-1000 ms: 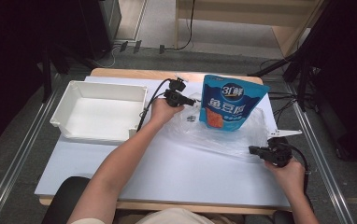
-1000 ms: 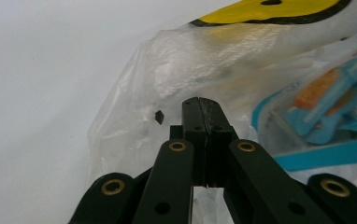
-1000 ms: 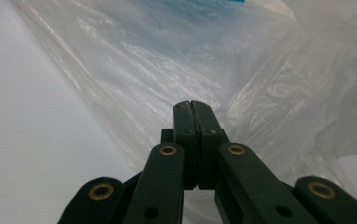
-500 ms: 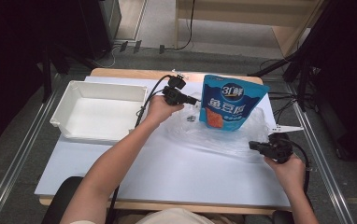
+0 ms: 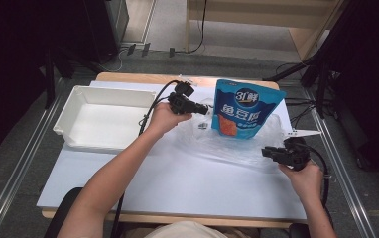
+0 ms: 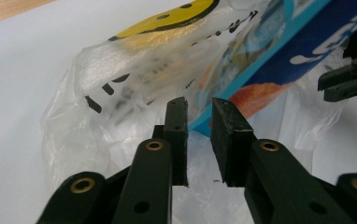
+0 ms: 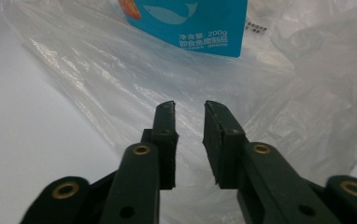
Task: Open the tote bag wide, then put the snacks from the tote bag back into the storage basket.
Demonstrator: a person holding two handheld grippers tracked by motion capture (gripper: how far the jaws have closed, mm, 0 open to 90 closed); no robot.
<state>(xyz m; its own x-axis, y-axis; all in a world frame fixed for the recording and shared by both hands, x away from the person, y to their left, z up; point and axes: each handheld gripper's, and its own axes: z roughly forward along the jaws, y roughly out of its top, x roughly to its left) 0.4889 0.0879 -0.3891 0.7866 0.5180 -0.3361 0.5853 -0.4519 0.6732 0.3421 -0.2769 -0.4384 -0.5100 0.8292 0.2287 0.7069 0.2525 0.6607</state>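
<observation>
- A blue pouch [image 5: 246, 110] is seen standing upright on the white table [image 5: 177, 173], towards the far right part of it, printed with white characters and an orange picture.
- A clear plastic bag [image 5: 227, 144] is spread around and under the pouch; its crumpled film reaches towards both grippers.
- In the left gripper view the same plastic bag [image 6: 134, 70] is shown with a yellow smiley print near its top, and the blue pouch [image 6: 279, 60] is seen through and behind the film.
- The left gripper [image 5: 203, 110] is held just beside the pouch's left edge, at the bag's far left corner.
- Its jaws are parted by a narrow gap, having just been opening; the film lies in front of and below the tips, but nothing is seen pinched between the pads.
- The right gripper [image 5: 269, 151] is held at the bag's near right edge, below the pouch.
- Its jaws are likewise slightly apart, having just been opening; bag film [image 7: 176, 84] lies beyond and beneath them, with none clamped between the pads.
- The foot of the pouch [image 7: 190, 23] is seen ahead of the right gripper.
- A white tray [image 5: 78, 99] is set at the table's left, well apart from the pouch.
</observation>
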